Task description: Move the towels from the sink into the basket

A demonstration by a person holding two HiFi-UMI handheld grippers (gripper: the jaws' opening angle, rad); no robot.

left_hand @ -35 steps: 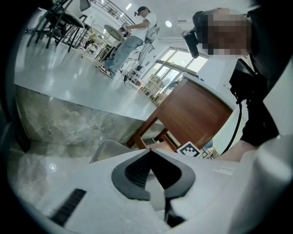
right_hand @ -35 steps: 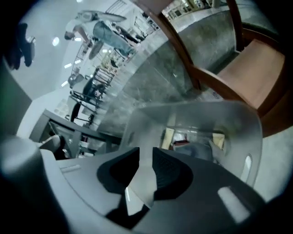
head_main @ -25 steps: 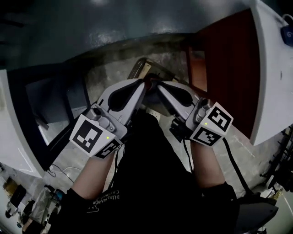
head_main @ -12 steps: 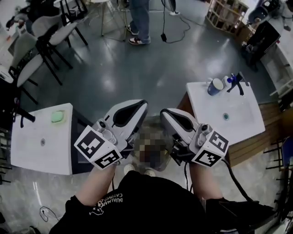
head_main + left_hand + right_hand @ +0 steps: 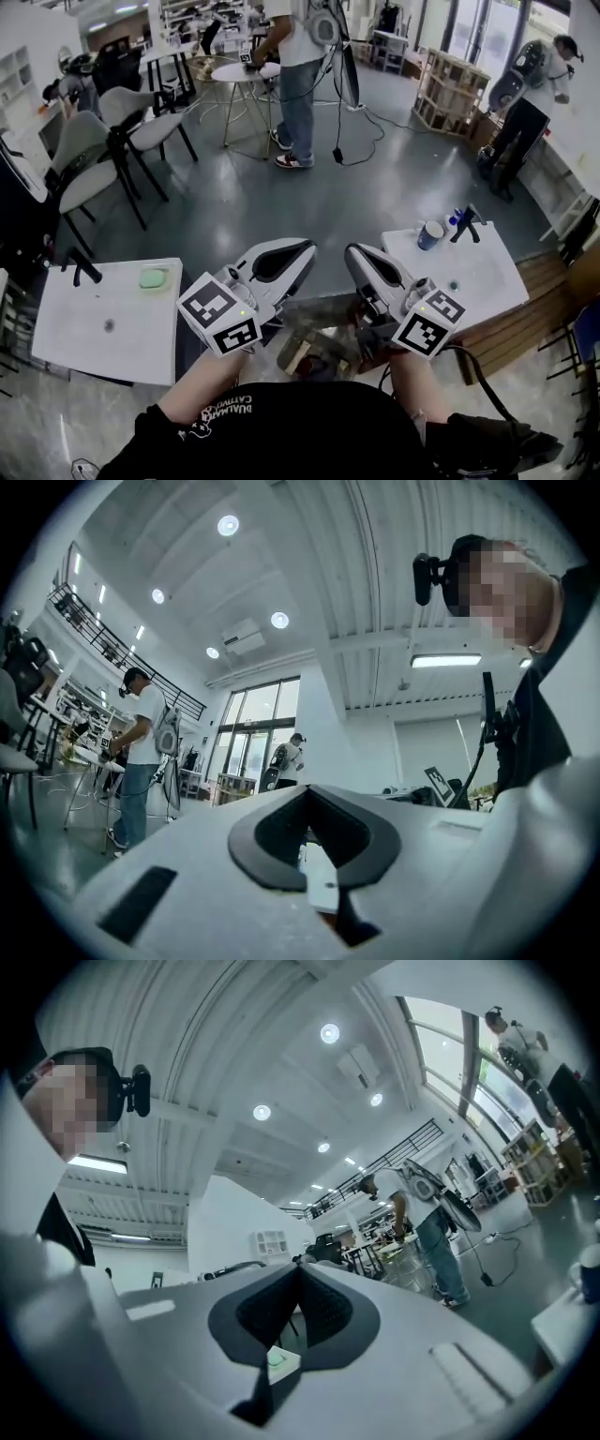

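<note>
Up they come: the white left gripper (image 5: 305, 246) and white right gripper (image 5: 354, 251) are rising side by side, jaws closed on nothing, and the view is lifting off the dark floor. No towels or basket are showing. The left white sink worktop (image 5: 84, 323) is carrying a green soap bar (image 5: 153, 277), the right white sink worktop (image 5: 478, 277) a blue cup (image 5: 430, 234). Nothing is blocking either.

L gripper (image 5: 301, 252), R gripper (image 5: 357, 255): white shells, black-lined, b/w marker cubes (image 5: 220, 314). Wore black shirt (image 5: 309, 431) w/ white print; black cable (image 5: 480, 364) hung at R.
</note>
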